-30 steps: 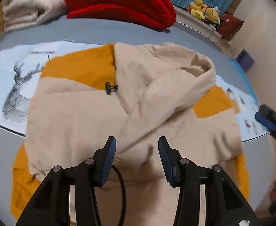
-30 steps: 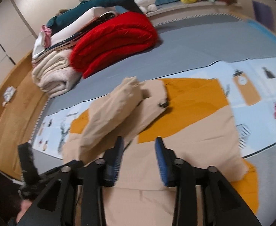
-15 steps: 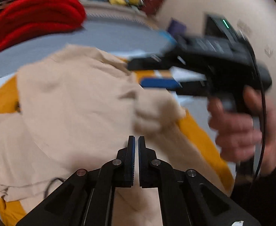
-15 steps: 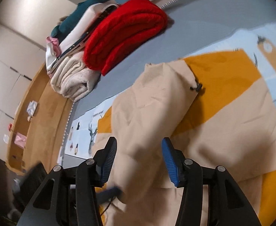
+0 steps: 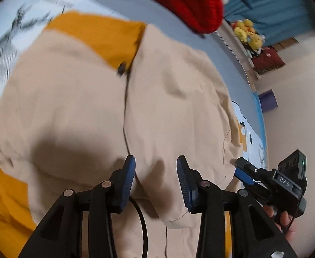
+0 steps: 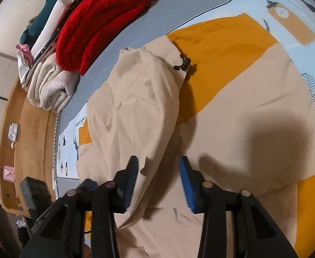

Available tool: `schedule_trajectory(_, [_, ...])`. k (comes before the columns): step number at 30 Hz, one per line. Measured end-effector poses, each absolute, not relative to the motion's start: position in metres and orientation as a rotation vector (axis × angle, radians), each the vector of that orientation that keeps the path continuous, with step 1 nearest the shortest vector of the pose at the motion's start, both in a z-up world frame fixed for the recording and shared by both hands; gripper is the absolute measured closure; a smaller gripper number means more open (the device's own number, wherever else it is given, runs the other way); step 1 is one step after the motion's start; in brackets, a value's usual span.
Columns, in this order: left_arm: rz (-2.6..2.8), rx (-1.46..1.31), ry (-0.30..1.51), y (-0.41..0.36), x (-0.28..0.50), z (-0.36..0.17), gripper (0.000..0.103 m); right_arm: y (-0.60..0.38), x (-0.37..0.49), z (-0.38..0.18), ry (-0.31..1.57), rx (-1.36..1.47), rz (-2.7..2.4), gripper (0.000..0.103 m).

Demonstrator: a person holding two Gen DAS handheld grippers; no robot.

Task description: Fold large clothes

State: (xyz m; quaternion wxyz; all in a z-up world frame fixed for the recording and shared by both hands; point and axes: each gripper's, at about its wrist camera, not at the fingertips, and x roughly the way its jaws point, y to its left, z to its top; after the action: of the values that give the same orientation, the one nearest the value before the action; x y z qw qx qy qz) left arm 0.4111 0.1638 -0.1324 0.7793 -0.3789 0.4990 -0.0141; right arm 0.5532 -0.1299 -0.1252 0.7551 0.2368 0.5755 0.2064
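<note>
A large beige and mustard-yellow jacket (image 5: pixel 75 99) lies spread on the bed, with a beige sleeve (image 6: pixel 133 111) folded across its middle. A dark cord toggle (image 6: pixel 182 64) sits at the collar. My left gripper (image 5: pixel 155 176) is open just above the beige front, holding nothing. My right gripper (image 6: pixel 158 178) is open over the lower end of the folded sleeve, whose cloth lies between the fingers. The right gripper also shows at the right edge of the left wrist view (image 5: pixel 243 173).
A folded red blanket (image 6: pixel 101 21) and a cream blanket (image 6: pixel 50 90) are stacked at the far side of the grey bed. A printed light-blue sheet (image 6: pixel 286 4) lies under the jacket. Wooden flooring (image 6: pixel 28 139) runs along the bed's left side.
My left gripper was shut half a second ago and is now open. The sleeve now lies flatter across the jacket. The right gripper has moved lower over the sleeve end.
</note>
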Motion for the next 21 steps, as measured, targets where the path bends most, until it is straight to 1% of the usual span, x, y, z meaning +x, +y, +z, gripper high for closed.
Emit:
schedule_trajectory(1, [-0.007, -0.815, 1.084, 0.166, 0.411, -0.133, 0.067, -0.128, 0.554, -0.127, 1.257, 0.518, 0.453, 0.072])
schedule_trajectory(2, [0.017, -0.791, 1.085, 0.164, 0.404, -0.131, 0.067, -0.128, 0.553, -0.126, 1.258, 0.518, 0.456, 0.078])
schedule_trajectory(3, [0.072, -0.720, 1.080, 0.164, 0.400, -0.122, 0.067, -0.128, 0.552, -0.126, 1.256, 0.517, 0.457, 0.086])
schedule_trajectory(5, [0.305, -0.423, 1.045, 0.169, 0.399, -0.091, 0.067, -0.126, 0.552, -0.125, 1.246, 0.516, 0.457, 0.091])
schedule_trajectory(7, [0.578, -0.123, 0.966, 0.174, 0.394, -0.064, 0.066, -0.125, 0.552, -0.123, 1.235, 0.505, 0.459, 0.093])
schedule_trajectory(8, [0.678, -0.051, 0.915, 0.180, 0.388, -0.052, 0.066, -0.124, 0.552, -0.122, 1.231, 0.497, 0.459, 0.094])
schedule_trajectory(9, [0.719, -0.037, 0.884, 0.182, 0.385, -0.046, 0.066, -0.124, 0.551, -0.120, 1.226, 0.487, 0.456, 0.095])
schedule_trajectory(10, [0.725, -0.069, 0.860, 0.188, 0.381, -0.041, 0.066, -0.124, 0.551, -0.119, 1.223, 0.481, 0.452, 0.095])
schedule_trajectory(12, [0.546, -0.260, 0.882, 0.193, 0.380, -0.049, 0.066, -0.126, 0.550, -0.119, 1.222, 0.477, 0.442, 0.097])
schedule_trajectory(14, [0.363, -0.395, 0.956, 0.184, 0.388, -0.070, 0.066, -0.127, 0.550, -0.120, 1.223, 0.469, 0.426, 0.098])
schedule_trajectory(15, [0.236, -0.493, 1.020, 0.175, 0.395, -0.088, 0.066, -0.127, 0.550, -0.121, 1.223, 0.467, 0.418, 0.099])
schedule_trajectory(17, [0.110, -0.605, 1.082, 0.162, 0.399, -0.109, 0.066, -0.128, 0.550, -0.122, 1.225, 0.464, 0.408, 0.099])
schedule_trajectory(21, [-0.039, -0.680, 1.155, 0.139, 0.408, -0.132, 0.066, -0.127, 0.550, -0.120, 1.215, 0.409, 0.382, 0.100])
